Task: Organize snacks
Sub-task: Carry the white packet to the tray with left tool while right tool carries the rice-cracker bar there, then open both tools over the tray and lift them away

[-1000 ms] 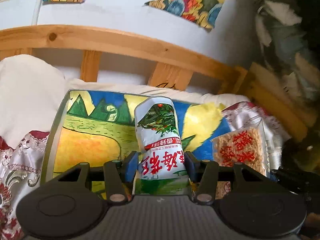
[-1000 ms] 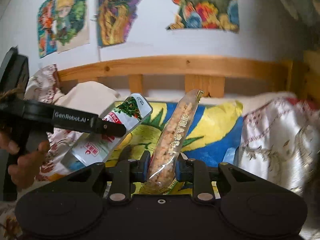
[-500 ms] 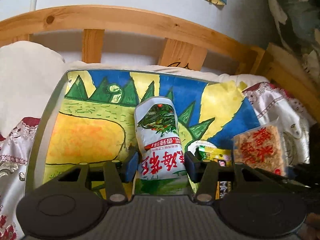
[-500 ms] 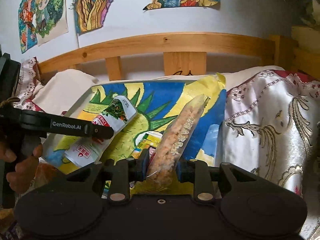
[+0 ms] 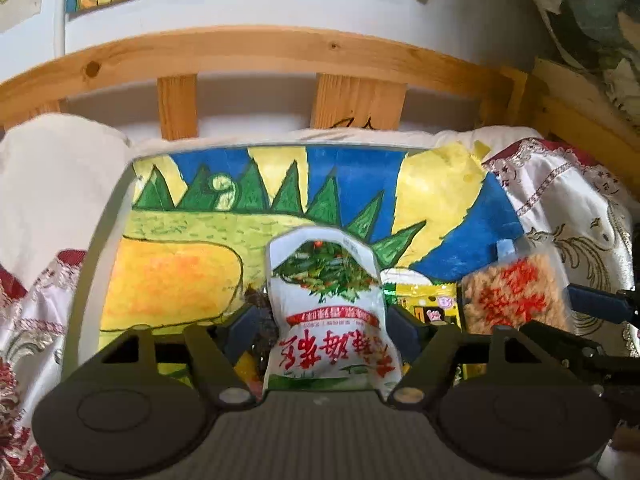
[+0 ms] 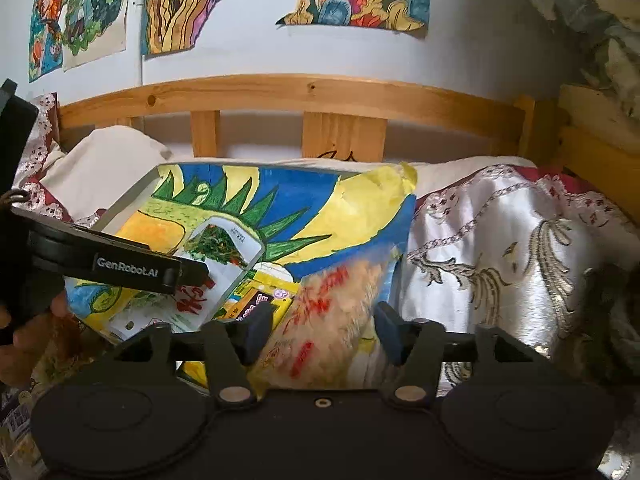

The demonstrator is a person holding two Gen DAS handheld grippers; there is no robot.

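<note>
Two snack packets sit between opening jaws above a painted tray (image 5: 112, 240) on a bed. The left gripper (image 5: 324, 326) releases a white packet (image 5: 330, 320) printed with green vegetables and red characters; the right gripper (image 6: 320, 330) lets go of a clear packet (image 6: 332, 316) of pale puffed pieces with red lettering. A yellow packet (image 5: 424, 300) lies between them.

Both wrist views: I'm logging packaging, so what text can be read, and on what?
"GenRobot.AI": side of the left gripper.
White snack packet: large red Chinese characters, upside down, unread.
Crumb snack bag: red print, blurred.
Yellow packet: too small.
</note>
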